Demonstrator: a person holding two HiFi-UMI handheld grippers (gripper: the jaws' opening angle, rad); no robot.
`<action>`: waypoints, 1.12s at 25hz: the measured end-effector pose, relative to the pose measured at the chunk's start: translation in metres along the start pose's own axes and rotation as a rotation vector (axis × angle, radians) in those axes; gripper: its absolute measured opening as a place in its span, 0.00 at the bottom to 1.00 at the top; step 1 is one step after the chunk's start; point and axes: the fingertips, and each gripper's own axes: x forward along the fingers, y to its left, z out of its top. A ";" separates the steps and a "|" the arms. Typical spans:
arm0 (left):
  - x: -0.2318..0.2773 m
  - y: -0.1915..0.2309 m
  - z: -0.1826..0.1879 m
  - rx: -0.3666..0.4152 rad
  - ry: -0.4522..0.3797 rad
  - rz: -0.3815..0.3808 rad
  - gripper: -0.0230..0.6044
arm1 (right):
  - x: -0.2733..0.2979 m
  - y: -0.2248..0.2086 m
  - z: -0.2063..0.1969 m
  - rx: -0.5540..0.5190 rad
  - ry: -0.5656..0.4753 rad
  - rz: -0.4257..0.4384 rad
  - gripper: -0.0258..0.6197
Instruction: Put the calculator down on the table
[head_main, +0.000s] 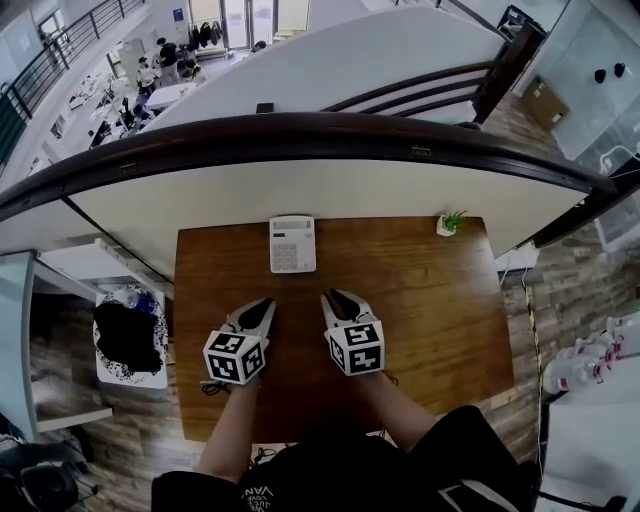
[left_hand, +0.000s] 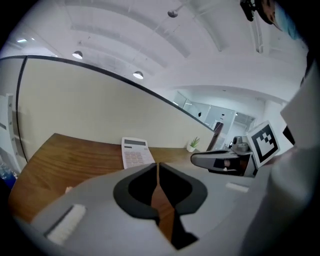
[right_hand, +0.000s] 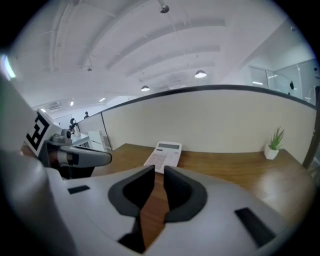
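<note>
A white calculator (head_main: 293, 243) lies flat at the far middle of the brown wooden table (head_main: 430, 300), close to the partition. Both gripper views show the calculator (left_hand: 136, 151) (right_hand: 164, 155) ahead of the jaws, well apart from them. My left gripper (head_main: 262, 306) (left_hand: 157, 165) hovers over the near part of the table, its jaws together and nothing in them. My right gripper (head_main: 336, 299) (right_hand: 159, 170) hangs beside it, a narrow gap between its jaws, also holding nothing. Each gripper shows at the edge of the other's view.
A small potted plant (head_main: 450, 222) stands at the table's far right corner. A cream partition wall (head_main: 300, 190) with a dark curved rail backs the table. Left of the table stands a bin with a black bag (head_main: 130, 335).
</note>
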 end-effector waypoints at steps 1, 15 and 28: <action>-0.008 -0.005 0.000 0.004 -0.008 -0.008 0.08 | -0.009 0.004 0.000 0.006 -0.011 -0.004 0.14; -0.110 -0.070 -0.029 -0.006 -0.079 -0.182 0.06 | -0.102 0.066 -0.023 0.021 -0.072 -0.015 0.08; -0.178 -0.109 -0.060 0.076 -0.107 -0.227 0.06 | -0.163 0.115 -0.064 0.041 -0.065 -0.007 0.08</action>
